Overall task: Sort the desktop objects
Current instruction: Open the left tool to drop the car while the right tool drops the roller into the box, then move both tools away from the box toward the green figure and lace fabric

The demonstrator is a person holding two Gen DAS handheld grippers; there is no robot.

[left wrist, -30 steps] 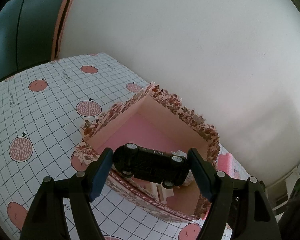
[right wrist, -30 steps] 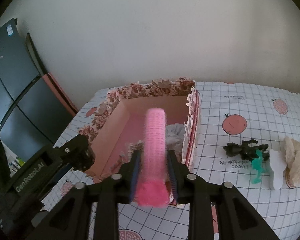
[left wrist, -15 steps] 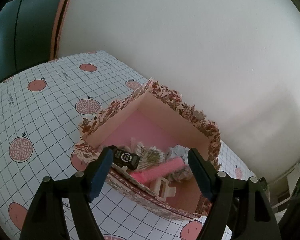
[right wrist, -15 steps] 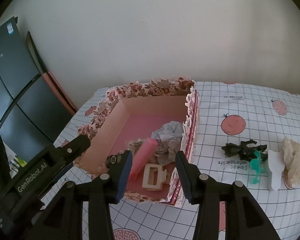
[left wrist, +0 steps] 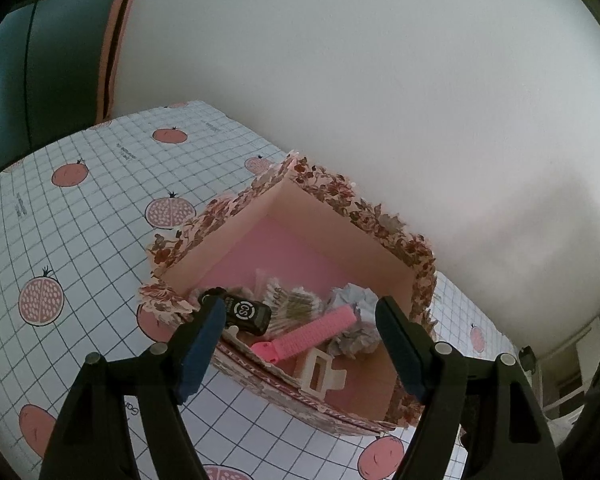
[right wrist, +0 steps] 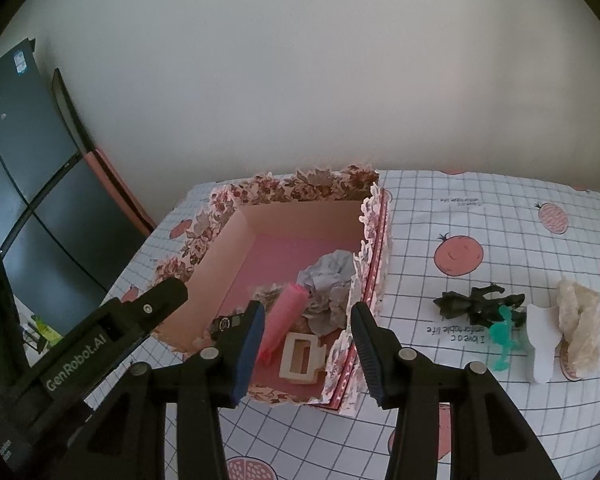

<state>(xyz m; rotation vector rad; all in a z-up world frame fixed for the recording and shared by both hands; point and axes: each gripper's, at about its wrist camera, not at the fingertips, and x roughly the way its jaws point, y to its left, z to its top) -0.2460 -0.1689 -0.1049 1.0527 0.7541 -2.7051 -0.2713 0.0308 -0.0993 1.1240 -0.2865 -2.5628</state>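
Box is filling up, still a few bits left out on the table

Both the left gripper [left wrist: 300, 344] and right gripper [right wrist: 308, 344] hover spread wide, holding nothing. In the floral box [right wrist: 300, 188]: pink roller [right wrist: 282, 320] lying flat, long axis running from the near wall toward the crumpled paper [right wrist: 328, 280], plus toy car [left wrist: 240, 312] and hair clip [right wrist: 302, 356]. Right of the box, dark figure [right wrist: 476, 304], teal figure [right wrist: 504, 340] and slipper [right wrist: 580, 324] look still unsorted.
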